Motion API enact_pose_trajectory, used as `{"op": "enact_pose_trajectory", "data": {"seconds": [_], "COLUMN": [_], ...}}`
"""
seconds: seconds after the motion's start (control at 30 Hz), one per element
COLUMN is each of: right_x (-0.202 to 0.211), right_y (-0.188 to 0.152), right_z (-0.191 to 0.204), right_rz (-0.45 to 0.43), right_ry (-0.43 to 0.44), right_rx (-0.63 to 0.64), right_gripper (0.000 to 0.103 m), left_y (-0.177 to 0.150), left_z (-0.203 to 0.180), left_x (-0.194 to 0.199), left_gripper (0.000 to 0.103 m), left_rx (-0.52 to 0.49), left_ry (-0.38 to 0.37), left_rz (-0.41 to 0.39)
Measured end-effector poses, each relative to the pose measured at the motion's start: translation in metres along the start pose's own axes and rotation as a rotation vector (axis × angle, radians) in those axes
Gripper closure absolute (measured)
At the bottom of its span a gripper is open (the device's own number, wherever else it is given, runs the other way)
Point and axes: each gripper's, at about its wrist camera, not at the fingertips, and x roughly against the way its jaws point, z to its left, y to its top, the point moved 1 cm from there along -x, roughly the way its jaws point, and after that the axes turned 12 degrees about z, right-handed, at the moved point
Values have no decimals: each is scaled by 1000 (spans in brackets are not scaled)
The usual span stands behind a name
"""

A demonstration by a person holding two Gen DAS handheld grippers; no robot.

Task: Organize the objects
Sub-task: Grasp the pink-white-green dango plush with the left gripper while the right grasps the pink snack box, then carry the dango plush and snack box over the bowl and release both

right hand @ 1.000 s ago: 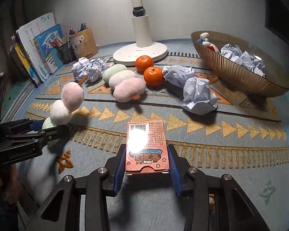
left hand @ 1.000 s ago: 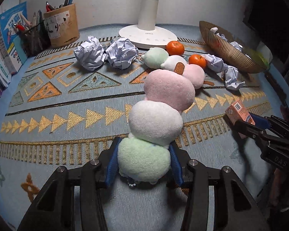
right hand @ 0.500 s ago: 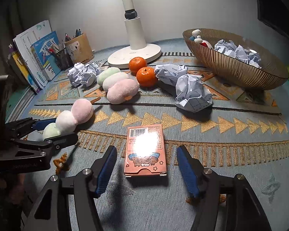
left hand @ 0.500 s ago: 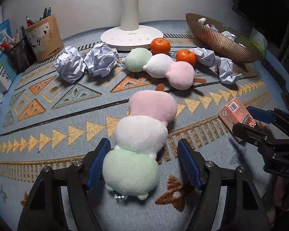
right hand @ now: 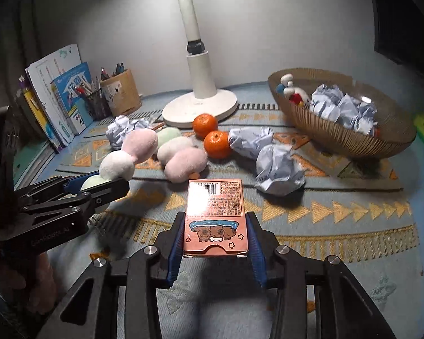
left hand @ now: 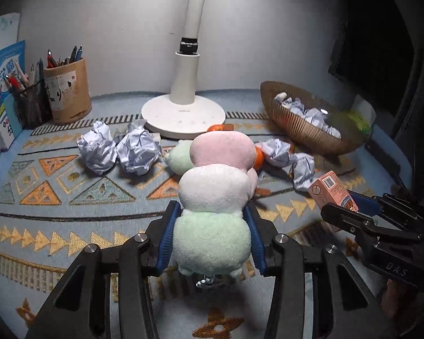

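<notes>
A plush skewer of green, white and pink balls (left hand: 214,189) rises tilted off the patterned rug. My left gripper (left hand: 210,212) is closing, its blue pads pressed into the green ball; the right wrist view shows that gripper (right hand: 96,186) and the plush (right hand: 118,163) at the left. My right gripper (right hand: 215,220) is closing on an orange cartoon box (right hand: 214,209), pads against its two long sides. The left wrist view has this gripper (left hand: 350,206) and the box (left hand: 330,189) at the right. A second plush skewer (right hand: 181,152) lies on the rug.
Two oranges (right hand: 205,124) and crumpled paper balls (right hand: 278,169) lie by the white lamp base (right hand: 200,107). A ribbed brown basket (right hand: 339,135) with paper balls and a small toy stands at the right. Pen holders (left hand: 67,93) and books (right hand: 67,96) line the back left.
Both grippers opened wide half a second ago and have closed again on the plush and the box. Both have risen, and the plush now tilts up off the rug.
</notes>
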Motion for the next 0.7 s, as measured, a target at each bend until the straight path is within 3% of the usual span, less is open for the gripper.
{"op": "enact_pose_trajectory", "data": {"seconds": [0.17, 0.27, 0.7], "right_x": [7, -4, -11], "right_y": [8, -2, -4], "right_z": [-17, -20, 2], "right_rz": [-105, -107, -103], "right_ry": [74, -14, -85], "right_rx": [-65, -87, 16], "right_gripper": [63, 63, 63], "left_y": [2, -4, -6], "left_z": [2, -5, -6], "left_x": [-6, -14, -12], "left_gripper": [61, 61, 61], "left_rx": [61, 23, 8], "left_ry": [-12, 35, 21], "left_rz": [-71, -56, -72]}}
